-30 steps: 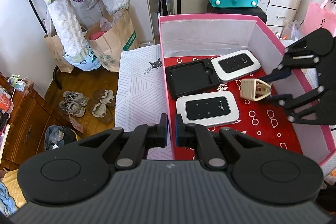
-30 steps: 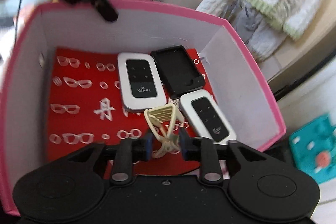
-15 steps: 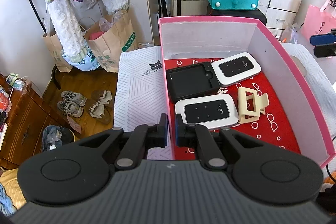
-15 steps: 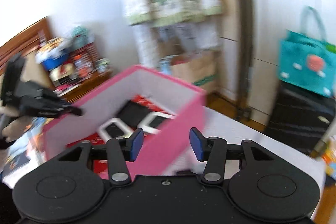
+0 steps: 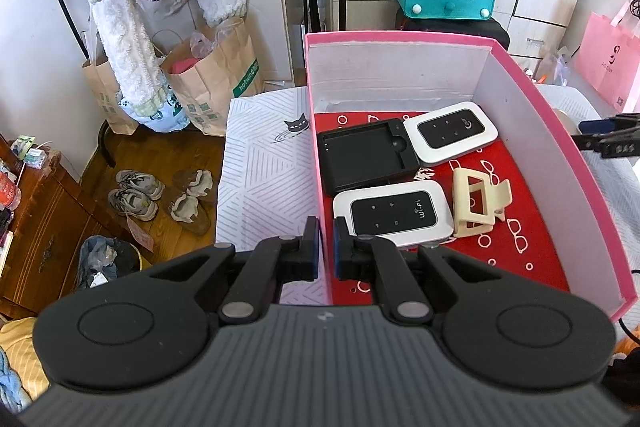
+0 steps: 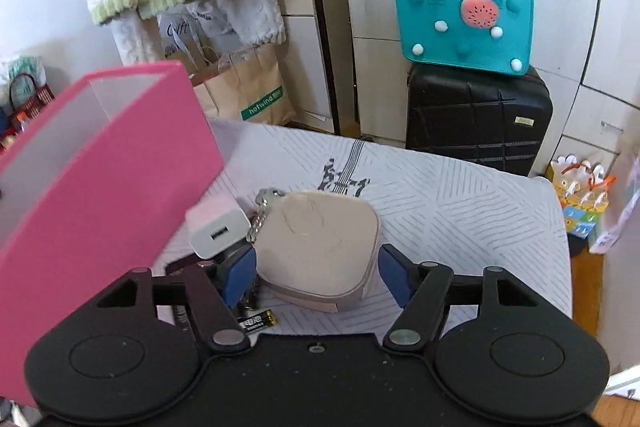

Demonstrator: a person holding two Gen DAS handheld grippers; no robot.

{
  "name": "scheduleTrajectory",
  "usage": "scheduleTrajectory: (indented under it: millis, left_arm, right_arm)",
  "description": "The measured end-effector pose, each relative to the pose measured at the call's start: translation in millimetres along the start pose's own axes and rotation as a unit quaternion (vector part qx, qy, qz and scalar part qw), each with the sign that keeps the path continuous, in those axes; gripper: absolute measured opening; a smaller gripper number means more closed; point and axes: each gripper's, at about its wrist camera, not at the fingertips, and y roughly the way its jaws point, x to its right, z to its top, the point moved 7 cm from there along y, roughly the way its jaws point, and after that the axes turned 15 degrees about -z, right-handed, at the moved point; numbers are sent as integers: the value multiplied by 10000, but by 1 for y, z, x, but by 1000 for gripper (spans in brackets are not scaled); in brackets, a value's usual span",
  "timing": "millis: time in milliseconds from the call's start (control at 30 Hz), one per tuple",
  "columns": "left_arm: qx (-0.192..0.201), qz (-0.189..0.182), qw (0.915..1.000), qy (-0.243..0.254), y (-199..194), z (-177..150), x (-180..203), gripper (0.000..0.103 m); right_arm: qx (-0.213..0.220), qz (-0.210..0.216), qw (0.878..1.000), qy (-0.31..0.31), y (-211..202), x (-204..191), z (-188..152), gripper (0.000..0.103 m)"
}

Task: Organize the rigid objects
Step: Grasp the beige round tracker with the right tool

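My left claw [image 5: 327, 247] is clamped shut on the near wall of the pink box [image 5: 560, 131], holding it steady on the desk [image 6: 460, 195]. Inside lie four things: two white pocket WiFi routers, one near [image 5: 394, 213] and one far [image 5: 450, 131], one black cradle [image 5: 366, 155], and one cream hair clip [image 5: 478, 201] beside the near router. So a good part of the sorting looks done.

My right claw [image 6: 316, 275] has just been opening and now stands wide, empty, with a beige zip pouch [image 6: 320, 247] sitting between its blue pads [image 6: 240, 277]; the pads do not press on it yet. That pouch seems to be my next pick.

Outside the box, on the striped cloth just beside its pink wall, I count one white USB charger [image 6: 216, 231], one metal keychain [image 6: 260, 215] wedged between charger and pouch, and one battery [image 6: 258, 321] under my left finger. Something dark lies beneath the charger; I can't tell what. At least four things remain to be boxed.
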Motion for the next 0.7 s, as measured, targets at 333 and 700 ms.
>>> scheduleTrajectory:
  millis: [333,700]
  left_arm:
    - [5,1,10000,-14,1,0,1,7]
    - [7,-30,10000,-8,1,0,3,7]
  right_arm:
    - [149,-169,9997,-61,21,1,-1,86]
    - [265,-259,9993,-107,4,3,0,83]
